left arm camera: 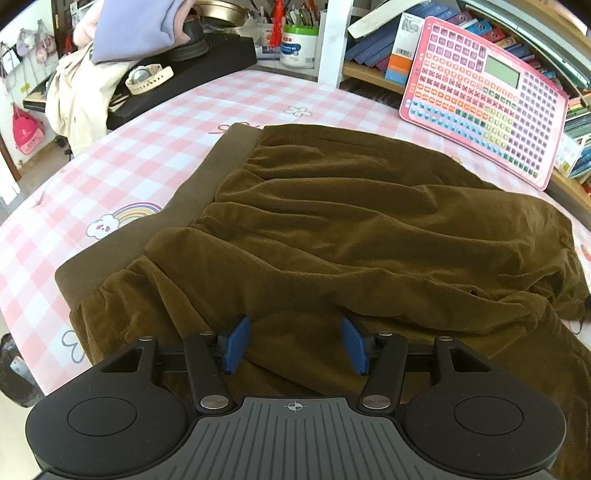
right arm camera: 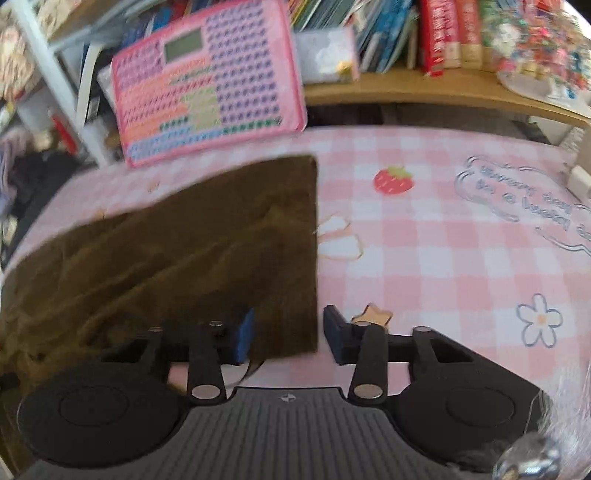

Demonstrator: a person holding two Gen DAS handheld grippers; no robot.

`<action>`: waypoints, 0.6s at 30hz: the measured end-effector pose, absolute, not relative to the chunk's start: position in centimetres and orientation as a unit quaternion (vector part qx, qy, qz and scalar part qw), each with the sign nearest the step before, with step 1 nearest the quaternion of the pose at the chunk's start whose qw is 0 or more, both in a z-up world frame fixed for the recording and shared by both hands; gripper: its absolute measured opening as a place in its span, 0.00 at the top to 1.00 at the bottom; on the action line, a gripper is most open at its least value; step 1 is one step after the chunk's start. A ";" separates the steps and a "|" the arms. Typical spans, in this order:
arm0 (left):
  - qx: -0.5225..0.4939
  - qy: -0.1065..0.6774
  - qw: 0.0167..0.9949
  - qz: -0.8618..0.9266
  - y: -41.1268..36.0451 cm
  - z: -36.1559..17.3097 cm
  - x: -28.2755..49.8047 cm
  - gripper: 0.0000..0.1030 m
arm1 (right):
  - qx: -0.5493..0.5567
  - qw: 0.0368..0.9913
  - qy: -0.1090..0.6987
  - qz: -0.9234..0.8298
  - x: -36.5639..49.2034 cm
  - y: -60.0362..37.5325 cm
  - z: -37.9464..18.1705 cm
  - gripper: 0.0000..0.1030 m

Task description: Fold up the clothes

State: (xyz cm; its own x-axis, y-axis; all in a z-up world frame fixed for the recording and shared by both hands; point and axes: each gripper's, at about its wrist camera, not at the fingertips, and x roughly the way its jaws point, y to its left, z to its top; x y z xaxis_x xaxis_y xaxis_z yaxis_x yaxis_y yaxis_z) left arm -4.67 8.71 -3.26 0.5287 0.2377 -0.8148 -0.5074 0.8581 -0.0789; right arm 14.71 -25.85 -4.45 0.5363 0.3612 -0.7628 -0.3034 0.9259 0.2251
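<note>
Item: brown garment [left arm camera: 332,229], velvety, with a gathered waistband [left arm camera: 207,192], spread over the middle of a table [left arm camera: 155,147] covered in a pink-and-white checked cloth printed with a rainbow [left arm camera: 136,212], a strawberry [right arm camera: 393,180] and a flower [right arm camera: 539,321]. Condition: wrinkled, with 1 layer lapped over another along the near side; in the right wrist view its straight edge [right arm camera: 317,258] runs away from the near table edge toward the far edge. Left gripper [left arm camera: 295,341]: 2 blue pads [left arm camera: 236,345] set wide apart, low over the garment's near part, nothing between them; contact with the cloth cannot be told. Right gripper [right arm camera: 288,334]: jaws likewise parted, straddling the garment's near corner, 1 pad [right arm camera: 243,338] over the fabric, the other over bare tablecloth, nothing clamped; this view is blurred. Surroundings: pink button board [left arm camera: 484,99] with a small screen, leaning at the far table edge against a bookshelf [right arm camera: 424,88] of books; black case [left arm camera: 192,74] at the far left corner carrying a watch [left arm camera: 147,79]; cream cloth [left arm camera: 81,99] hanging off that corner; lilac cloth [left arm camera: 140,26] above; white tub [left arm camera: 299,44] holding pens behind the case.
</note>
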 end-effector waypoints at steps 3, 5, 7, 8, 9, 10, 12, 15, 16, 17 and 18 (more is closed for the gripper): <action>-0.148 0.437 0.860 0.219 8.5 -3.3 -4.6 0.46 | -0.003 0.874 0.440 0.204 14.4 -24.9 -4.5 0.86; -0.144 0.440 0.859 0.218 8.5 -3.3 -4.5 0.46 | -0.011 0.881 0.424 0.212 14.2 -24.9 -3.7 0.88; -0.143 0.443 0.858 0.216 8.6 -3.3 -4.5 0.46 | -0.004 0.906 0.367 0.208 13.0 -25.5 -1.5 0.88; -0.144 0.444 0.858 0.215 8.7 -3.3 -4.5 0.46 | 0.002 0.917 0.343 0.205 12.5 -26.0 -0.6 0.88; -0.145 0.444 0.858 0.214 8.7 -3.3 -4.5 0.46 | 0.008 0.927 0.317 0.201 11.9 -26.4 0.4 0.88; -0.146 0.443 0.858 0.213 8.8 -3.3 -4.6 0.46 | 0.013 0.934 0.299 0.195 11.4 -26.8 1.1 0.88; -0.147 0.441 0.859 0.212 8.8 -3.3 -4.7 0.46 | 0.013 0.926 0.337 0.168 12.0 -27.4 -0.5 0.87; -0.153 0.439 0.862 0.201 9.3 -3.0 -5.1 0.46 | 0.016 0.901 0.407 0.145 13.5 -27.8 -3.7 0.82; -0.156 0.439 0.863 0.197 9.5 -2.8 -5.2 0.46 | 0.017 0.894 0.426 0.137 13.9 -27.9 -4.6 0.79; -0.159 0.438 0.864 0.192 9.7 -2.7 -5.3 0.46 | 0.015 0.900 0.416 0.129 13.6 -28.0 -4.3 0.71; -0.161 0.438 0.864 0.188 9.9 -2.5 -5.5 0.46 | 0.013 0.906 0.407 0.120 13.3 -28.0 -3.9 0.63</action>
State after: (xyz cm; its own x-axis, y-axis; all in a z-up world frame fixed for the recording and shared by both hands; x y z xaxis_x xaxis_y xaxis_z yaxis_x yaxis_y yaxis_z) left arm -5.50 9.88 -2.53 0.5460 0.1846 -0.8172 -0.4666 0.8771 -0.1136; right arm 13.30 -28.02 -3.92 0.6406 0.2279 -0.7332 -0.2062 0.9709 0.1216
